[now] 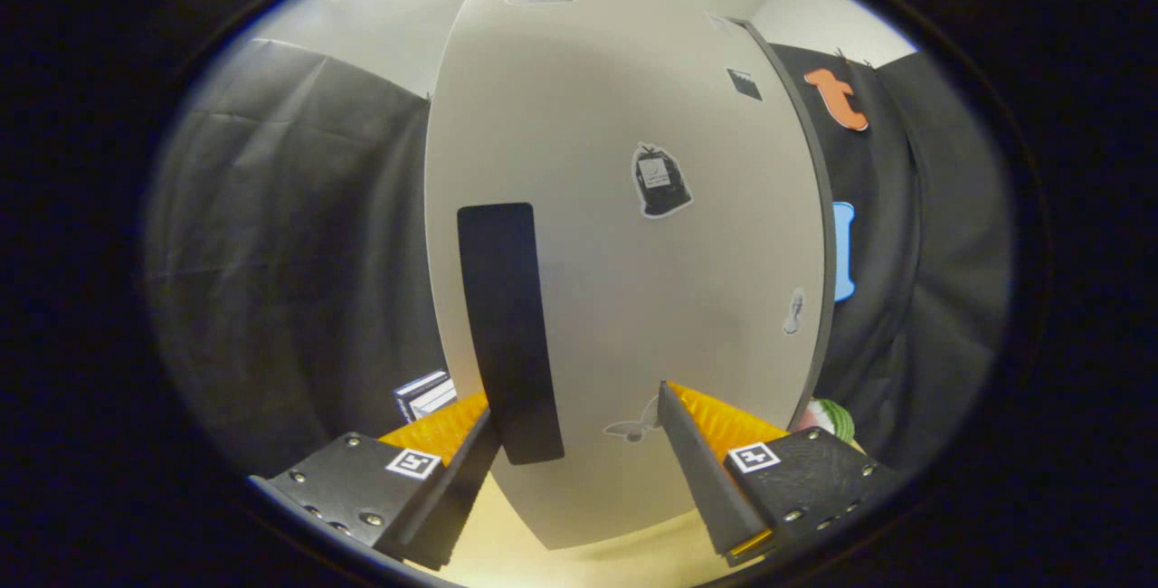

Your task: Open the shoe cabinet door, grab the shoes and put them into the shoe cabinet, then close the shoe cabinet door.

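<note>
Gripper view puts my claw (579, 421) right up against the shoe cabinet door (624, 253), its two fingers spread wide with nothing clamped between them. My left finger (457, 479) has its tip at the lower end of the dark vertical handle (508, 335), seemingly touching its left edge, though I cannot tell for sure. My right finger (701, 470) stands well apart from the handle, out over the bare pale face of the door. So the handle sits at about eleven o'clock from the gap between the fingers, not squarely inside it.

From the claw at twelve o'clock, the door rises as one broad pale panel. It carries a few stickers: a faint butterfly sticker (633, 428) just ahead of the right finger, a dark bag-shaped sticker (660, 181) higher up at about one o'clock, a small pale sticker (793, 311) near the door's right edge at two o'clock, and a small dark square (745, 83) near the top. The door's right edge shows as a dark strip.

At nine o'clock, beyond the left finger, a small striped box (423, 393) sits low against the black cloth wall (289, 253). At three o'clock, past the right finger, a pink and green object (830, 416) peeks out; I cannot tell what it is. Below the door lies a pale yellowish floor (507, 543).
</note>
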`<control>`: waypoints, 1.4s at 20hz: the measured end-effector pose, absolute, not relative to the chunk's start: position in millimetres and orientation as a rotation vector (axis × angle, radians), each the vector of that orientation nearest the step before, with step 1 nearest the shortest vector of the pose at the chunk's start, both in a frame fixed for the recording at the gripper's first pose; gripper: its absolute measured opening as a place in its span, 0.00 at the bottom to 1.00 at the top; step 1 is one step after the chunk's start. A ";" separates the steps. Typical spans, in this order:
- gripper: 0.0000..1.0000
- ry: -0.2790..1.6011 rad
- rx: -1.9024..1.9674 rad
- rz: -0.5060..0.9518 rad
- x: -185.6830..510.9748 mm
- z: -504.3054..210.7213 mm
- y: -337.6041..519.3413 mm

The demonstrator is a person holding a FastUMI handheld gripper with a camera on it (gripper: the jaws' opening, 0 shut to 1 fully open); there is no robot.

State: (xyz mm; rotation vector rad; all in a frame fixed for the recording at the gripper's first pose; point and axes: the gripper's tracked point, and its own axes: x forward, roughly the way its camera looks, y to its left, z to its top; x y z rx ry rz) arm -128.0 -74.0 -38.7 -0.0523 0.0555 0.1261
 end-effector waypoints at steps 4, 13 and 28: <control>0.99 0.055 -0.072 0.089 -114.8 -39.2 -71.7; 1.00 0.040 -0.068 0.047 -59.0 -41.1 -46.3; 1.00 0.029 -0.052 0.001 -4.0 -41.9 -36.7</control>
